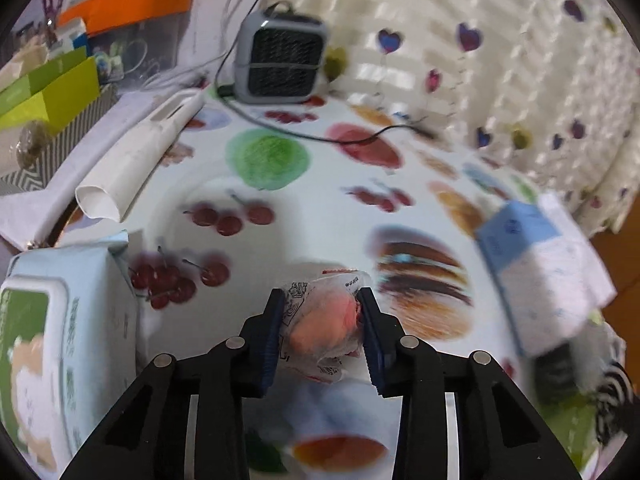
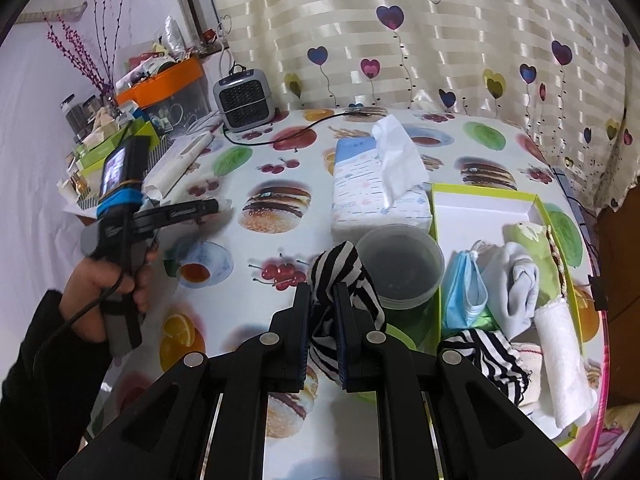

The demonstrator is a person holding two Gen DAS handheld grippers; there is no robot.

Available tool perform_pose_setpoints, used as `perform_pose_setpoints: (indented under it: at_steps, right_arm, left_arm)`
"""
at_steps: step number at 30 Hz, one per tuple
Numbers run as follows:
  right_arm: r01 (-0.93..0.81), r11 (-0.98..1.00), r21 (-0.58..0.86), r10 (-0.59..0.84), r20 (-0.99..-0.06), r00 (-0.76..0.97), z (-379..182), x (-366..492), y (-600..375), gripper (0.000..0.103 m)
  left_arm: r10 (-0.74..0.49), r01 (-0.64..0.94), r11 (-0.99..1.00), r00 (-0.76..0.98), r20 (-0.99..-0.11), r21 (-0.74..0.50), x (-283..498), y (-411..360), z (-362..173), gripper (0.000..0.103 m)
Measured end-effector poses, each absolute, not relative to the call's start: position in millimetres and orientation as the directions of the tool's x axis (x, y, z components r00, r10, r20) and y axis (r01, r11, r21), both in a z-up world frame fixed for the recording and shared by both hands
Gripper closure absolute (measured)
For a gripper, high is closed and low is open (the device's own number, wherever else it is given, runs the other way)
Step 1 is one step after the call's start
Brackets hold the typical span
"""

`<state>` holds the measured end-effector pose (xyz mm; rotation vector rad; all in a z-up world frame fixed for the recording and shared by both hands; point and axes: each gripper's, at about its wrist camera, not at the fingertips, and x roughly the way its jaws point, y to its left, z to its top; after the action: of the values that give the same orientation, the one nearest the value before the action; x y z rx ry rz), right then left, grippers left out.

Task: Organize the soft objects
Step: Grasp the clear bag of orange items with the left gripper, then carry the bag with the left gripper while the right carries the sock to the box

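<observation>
My left gripper (image 1: 322,304) is shut on a pink-orange soft item in a crinkly printed wrapper (image 1: 320,332), held above the fruit-print tablecloth. The left gripper also shows from the side in the right wrist view (image 2: 216,205). My right gripper (image 2: 322,292) is shut on a black-and-white striped cloth (image 2: 340,276) that hangs over its fingers. To the right, a green-rimmed box (image 2: 480,192) holds a blue face mask (image 2: 462,292), a pale blue cloth (image 2: 516,284), a green pouch (image 2: 532,252), a white towel (image 2: 560,360) and another striped cloth (image 2: 488,352).
A tissue pack (image 2: 380,192) and a grey plastic tub (image 2: 400,264) lie beyond my right gripper. A wet-wipes pack (image 1: 68,340) lies at the left, with a rolled white paper (image 1: 136,160), a small grey fan (image 1: 280,60) with its cable, and cluttered boxes (image 1: 128,0) at the back.
</observation>
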<state>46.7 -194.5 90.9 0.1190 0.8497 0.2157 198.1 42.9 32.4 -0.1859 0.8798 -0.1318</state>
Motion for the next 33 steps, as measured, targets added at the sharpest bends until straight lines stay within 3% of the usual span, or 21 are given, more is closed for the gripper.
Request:
perform_pose_setpoints:
  at_steps: [12, 33]
  right_arm:
    - [-0.127, 0.963, 0.239, 0.261, -0.695, 0.67, 97, 31, -217, 0.091]
    - [0.12, 0.951, 0.286, 0.112, -0.676, 0.728, 103, -11, -335, 0.091]
  left_arm:
    - [-0.341, 0.228, 0.94, 0.686, -0.643, -0.255, 135, 8, 81, 0.069]
    - [-0.539, 0.516, 0.826, 0.607, -0.584, -0.226, 100, -132, 126, 0.069]
